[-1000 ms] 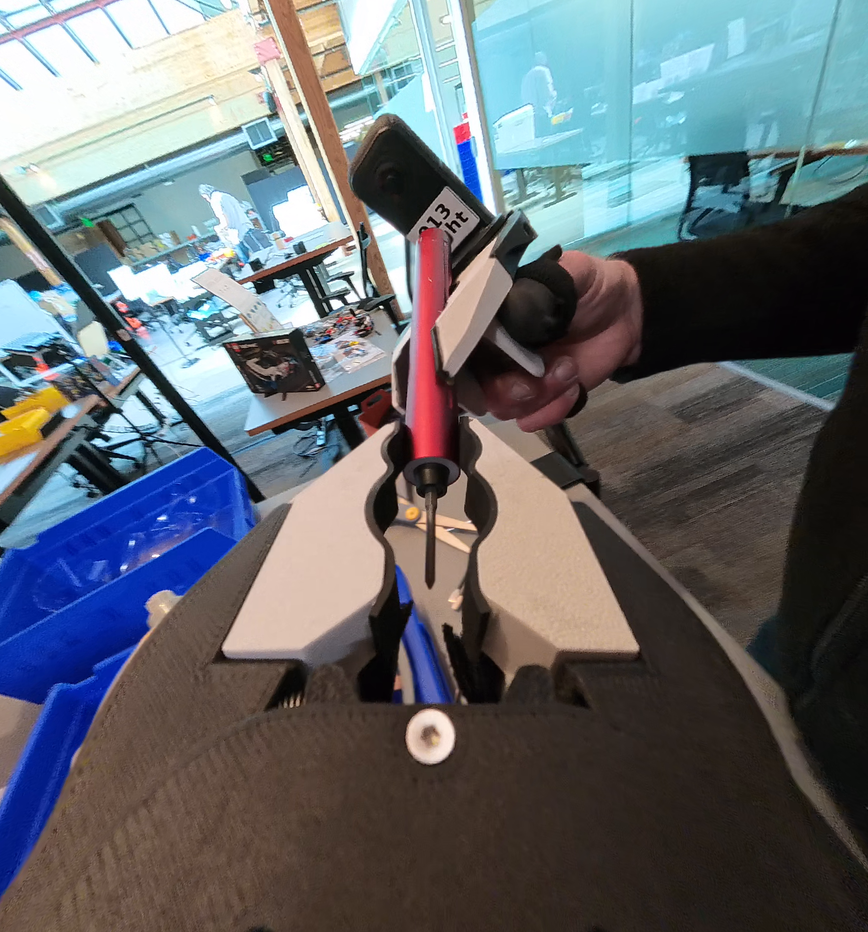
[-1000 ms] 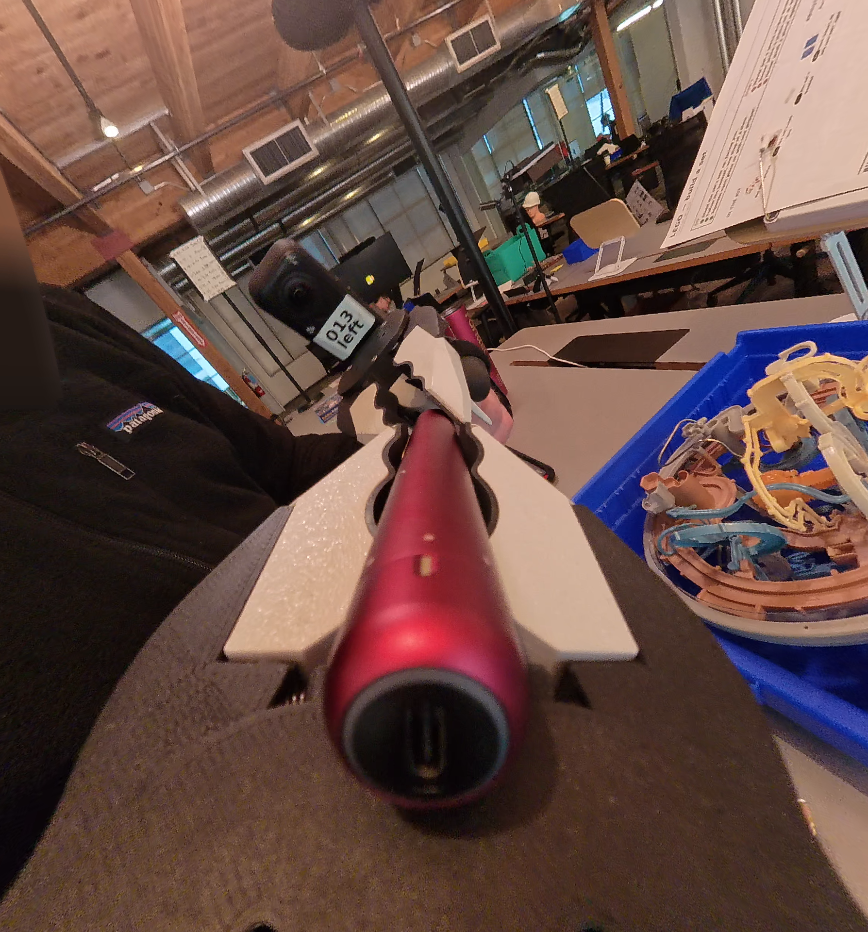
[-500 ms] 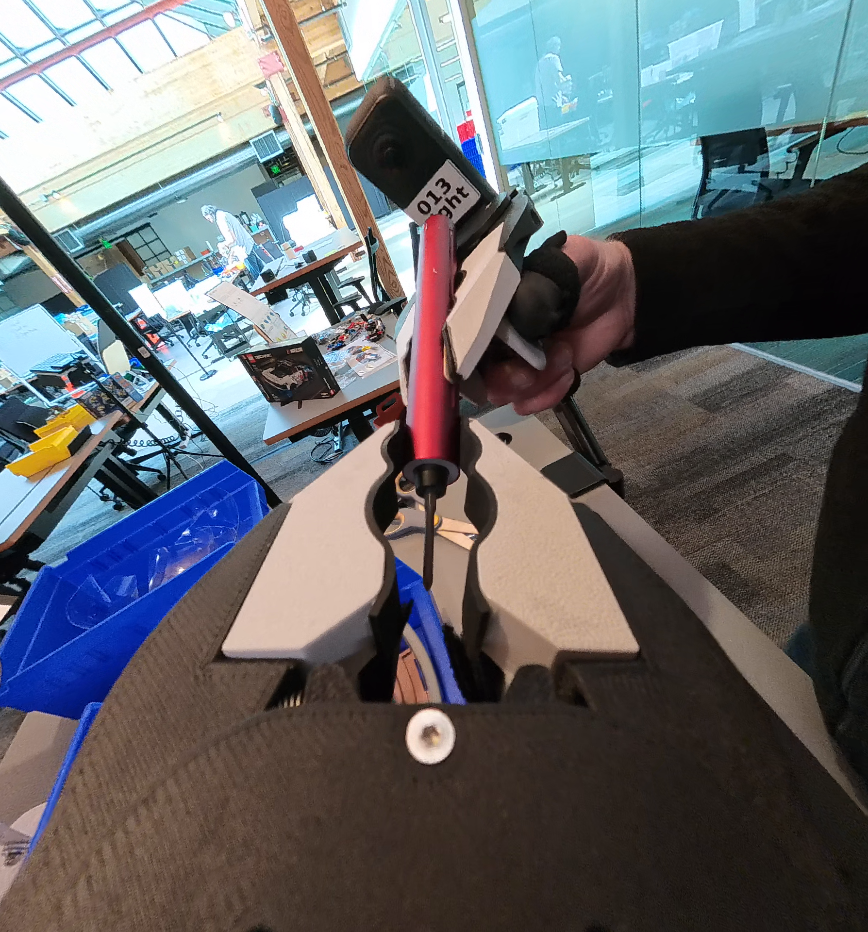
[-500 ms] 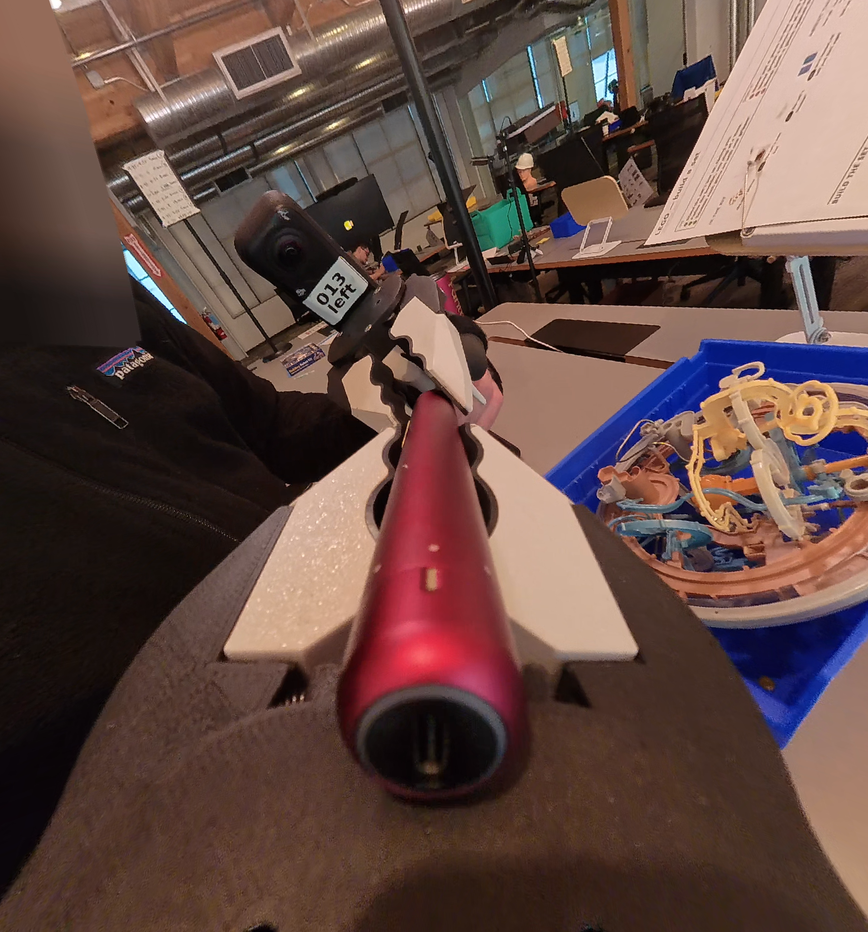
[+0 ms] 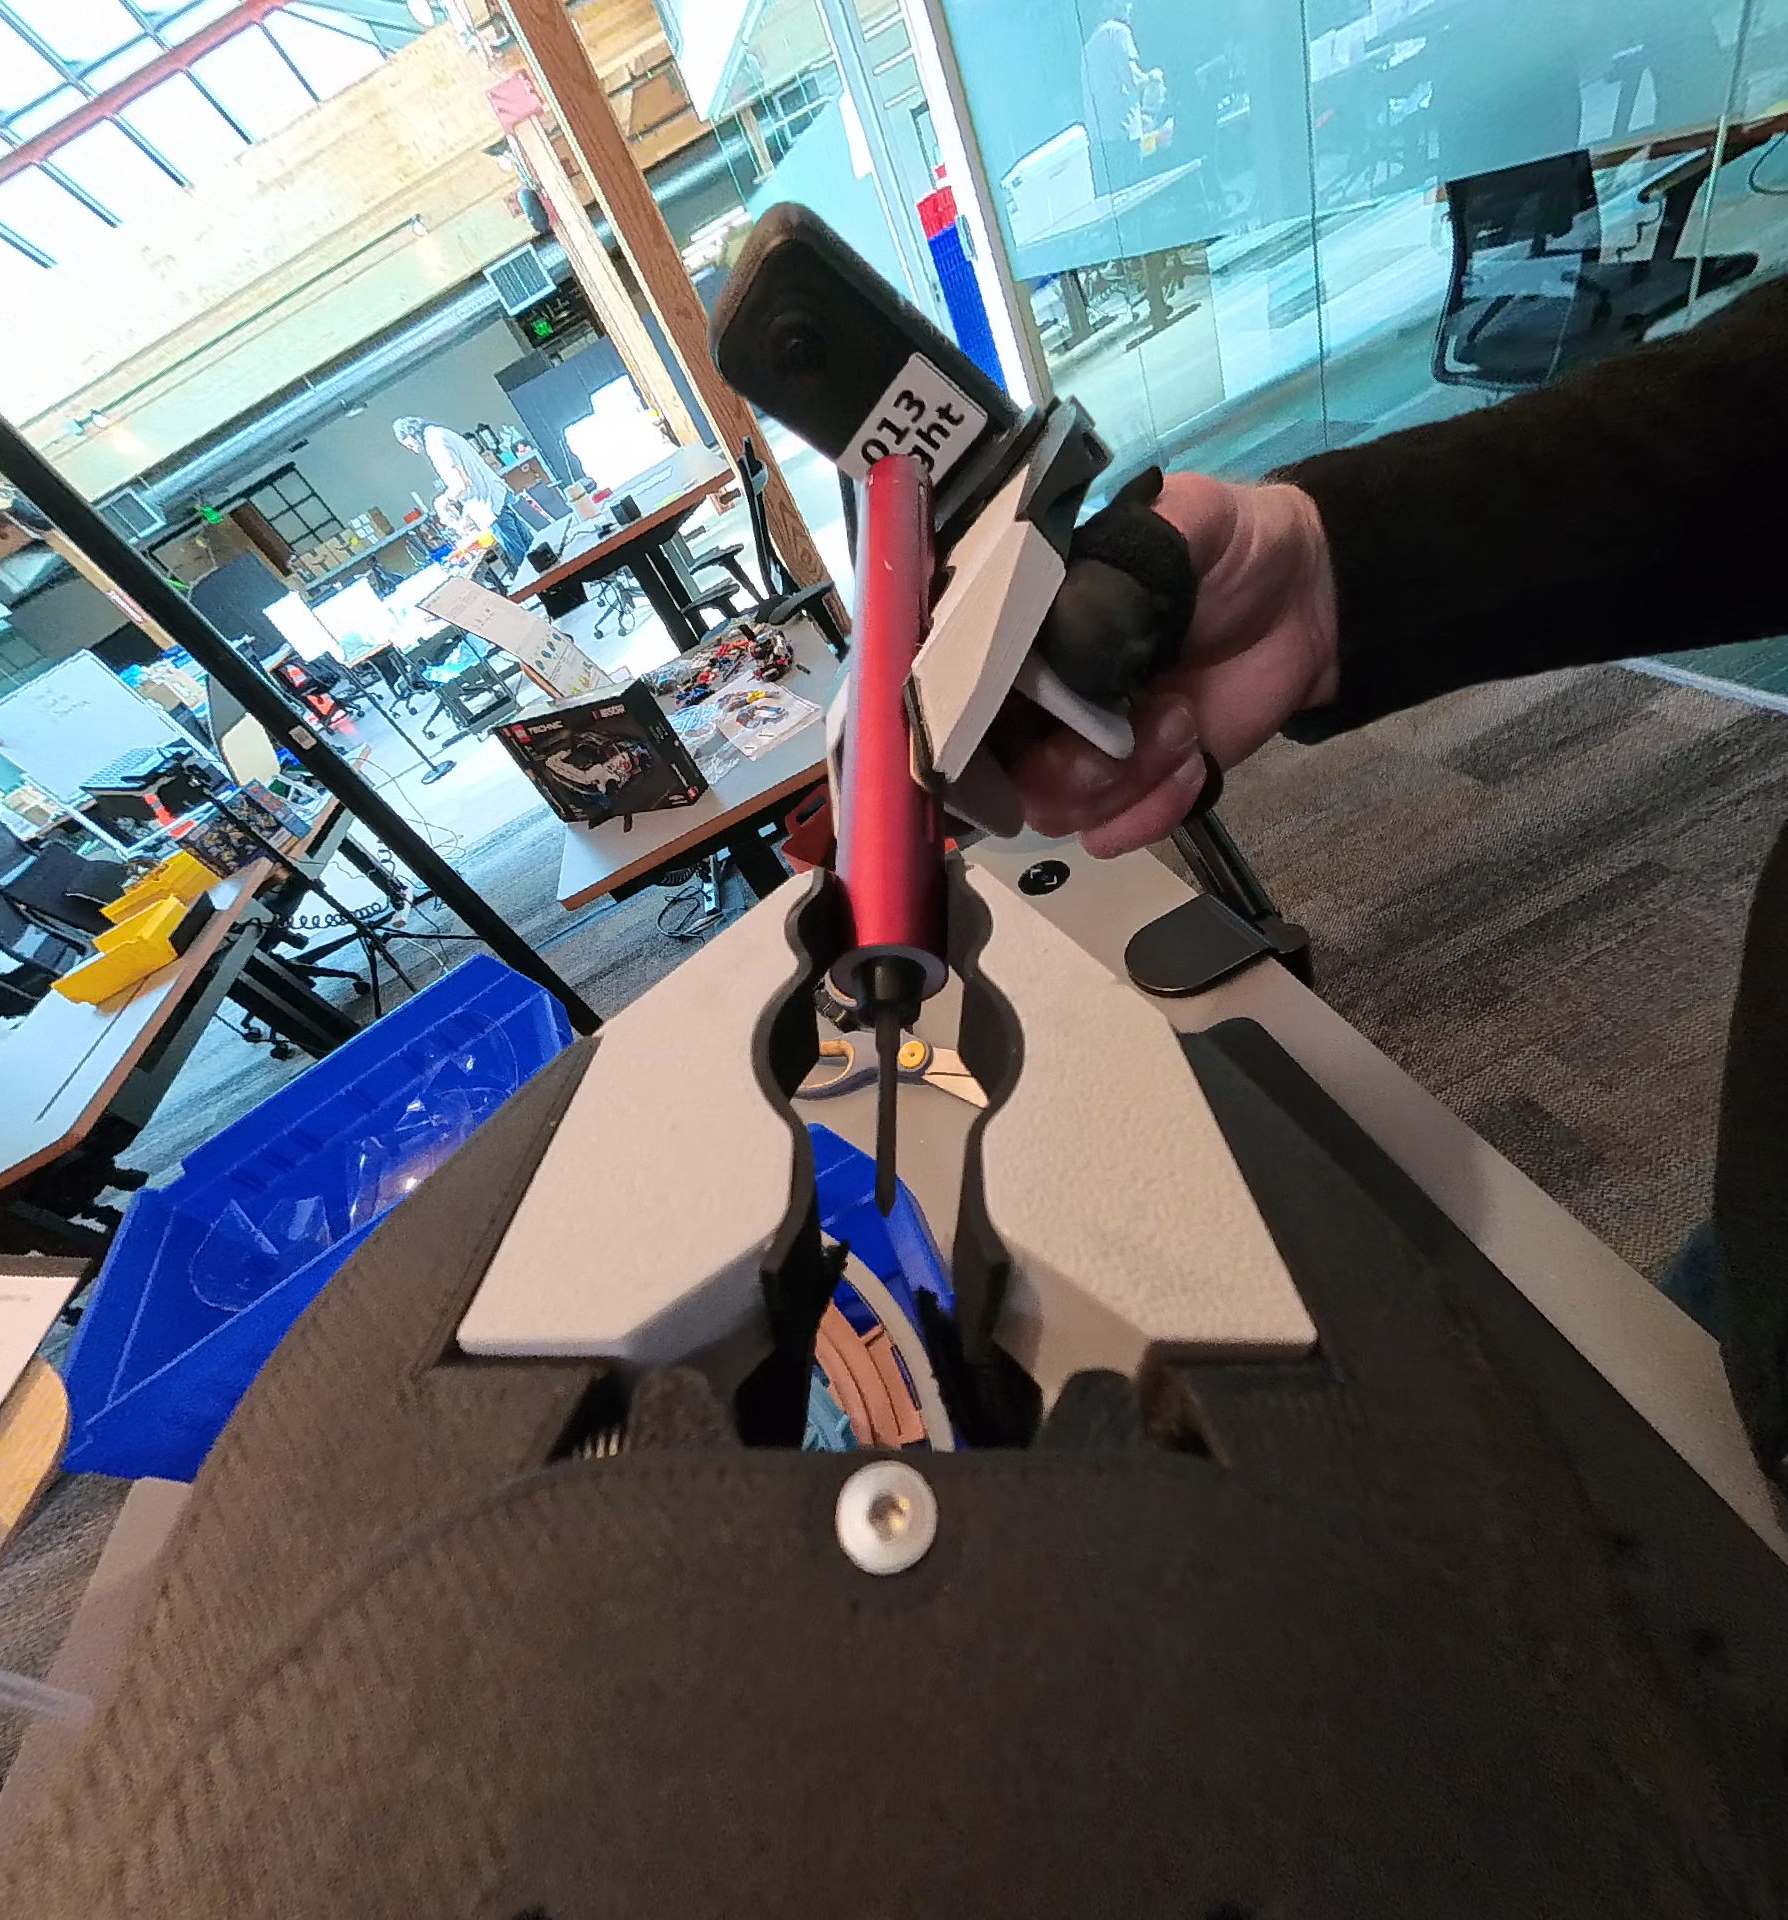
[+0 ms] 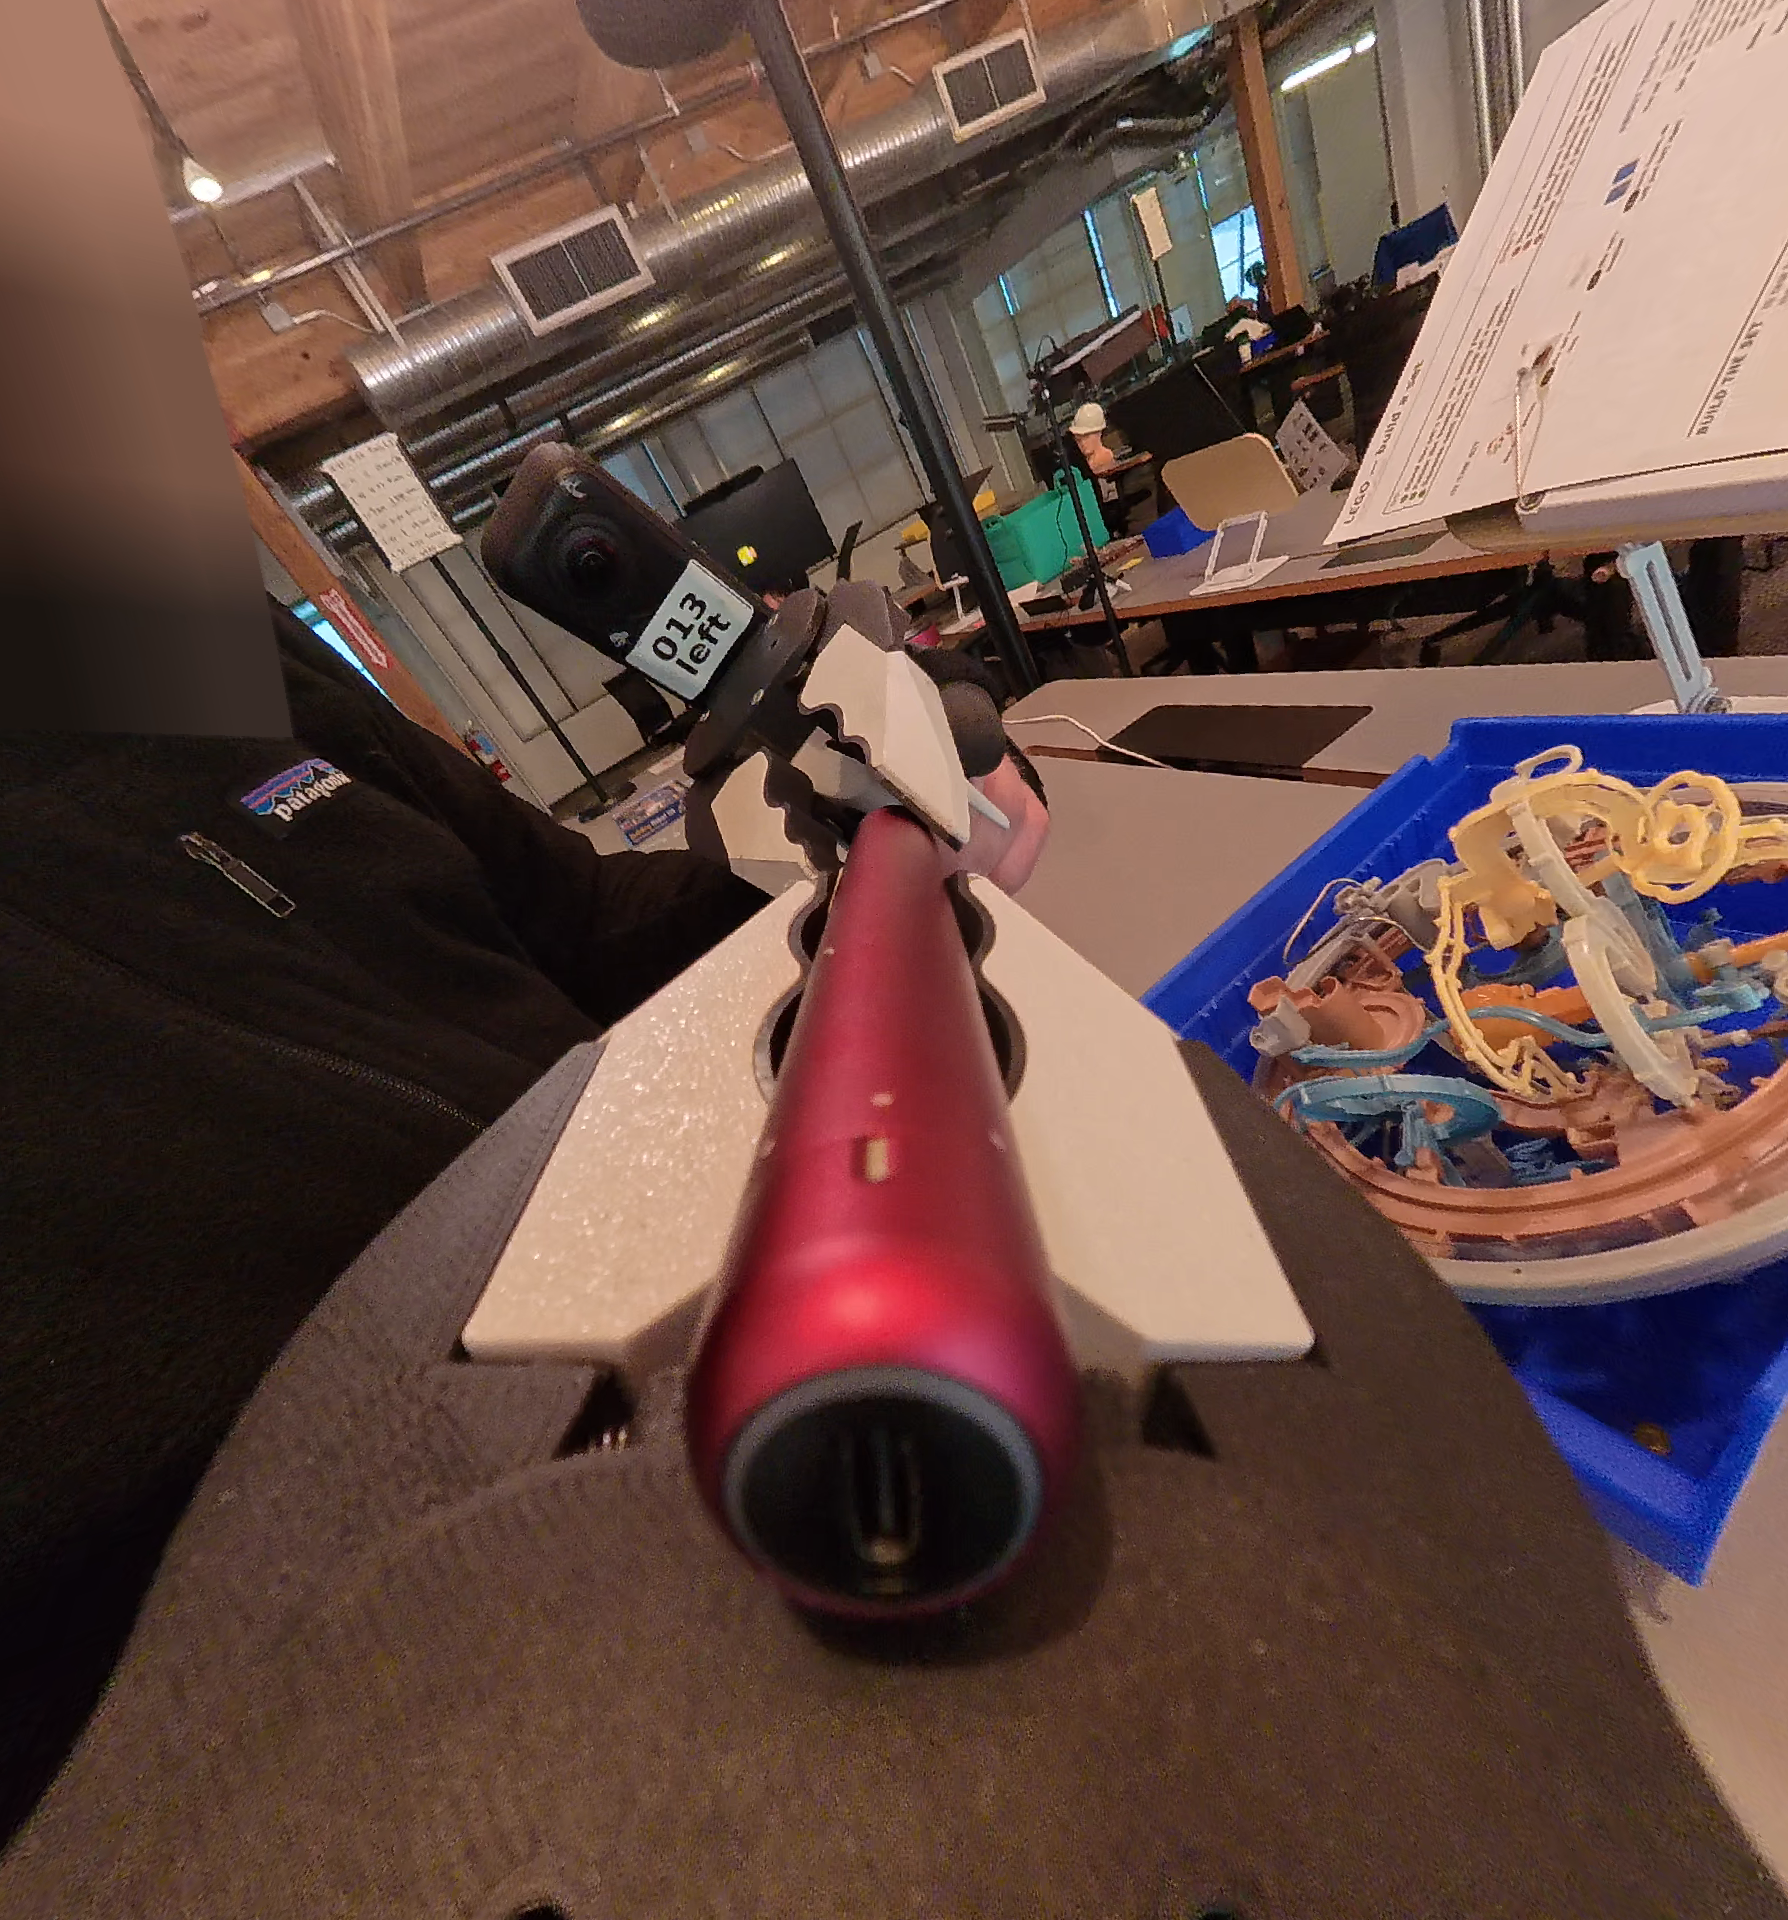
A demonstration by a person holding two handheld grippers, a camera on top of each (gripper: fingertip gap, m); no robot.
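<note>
A red electric screwdriver (image 5: 885, 727) with a thin black bit (image 5: 885, 1101) is held between both grippers. My left gripper (image 5: 890, 914) is shut on its front end, and the bit points back between the fingers. My right gripper (image 6: 885, 904) is shut on the red body (image 6: 869, 1195), whose rear cap faces that camera. The right gripper (image 5: 890, 769), held by a hand (image 5: 1233, 644), shows in the left wrist view. The left gripper (image 6: 869, 810) shows at the screwdriver's far end in the right wrist view.
A blue bin (image 6: 1285, 935) to the right holds a round plastic maze toy (image 6: 1555, 987). Another blue bin (image 5: 298, 1174) stands at the left. Scissors (image 5: 931, 1070) lie on the grey table (image 5: 1389, 1143). A paper sheet on a stand (image 6: 1648, 260) is at upper right. A person's dark jacket (image 6: 194, 1039) is close at left. Left and right tips are no more than a few centimetres apart.
Both grippers have shifted together with the screwdriver held between them. The views have tilted a little, and the grips have not changed.
</note>
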